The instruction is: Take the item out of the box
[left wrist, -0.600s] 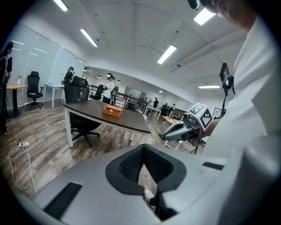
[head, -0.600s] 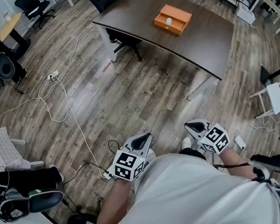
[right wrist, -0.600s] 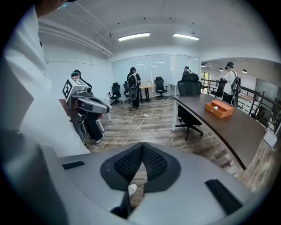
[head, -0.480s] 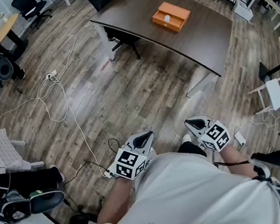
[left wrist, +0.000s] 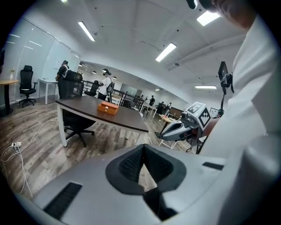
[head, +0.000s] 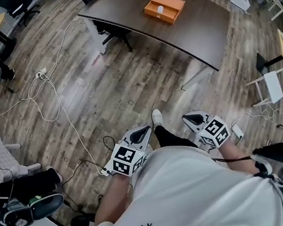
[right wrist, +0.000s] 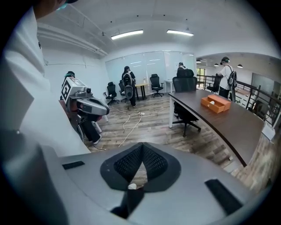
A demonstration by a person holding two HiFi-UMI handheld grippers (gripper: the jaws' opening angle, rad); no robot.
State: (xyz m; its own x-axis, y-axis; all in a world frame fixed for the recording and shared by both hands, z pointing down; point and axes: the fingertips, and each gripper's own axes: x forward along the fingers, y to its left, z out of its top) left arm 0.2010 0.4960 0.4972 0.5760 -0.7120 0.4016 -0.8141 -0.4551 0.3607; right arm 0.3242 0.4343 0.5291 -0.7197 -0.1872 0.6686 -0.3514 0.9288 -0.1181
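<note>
A wood-plank floor (head: 127, 81) fills most of the head view, with a white cable (head: 57, 103) looping across it. At the far side stands the dark desk (head: 192, 25), well apart from the person. The person's white-shirted torso (head: 194, 196) takes up the bottom of the view, and one white shoe (head: 156, 117) is set ahead of it. The left forearm (head: 114, 201) and right forearm (head: 238, 156) are tucked in beside the body. Each holds its tool low in front of the waist, pointing forward and somewhat down. The left tongs (head: 140, 134) have their jaws together, tips touching, with nothing between them. The right tongs (head: 194, 119) are likewise closed and empty. The orange box (head: 164, 7) lies open-topped on the desk. A small white item (head: 159, 10) sits inside it, far from both tongs.
</note>
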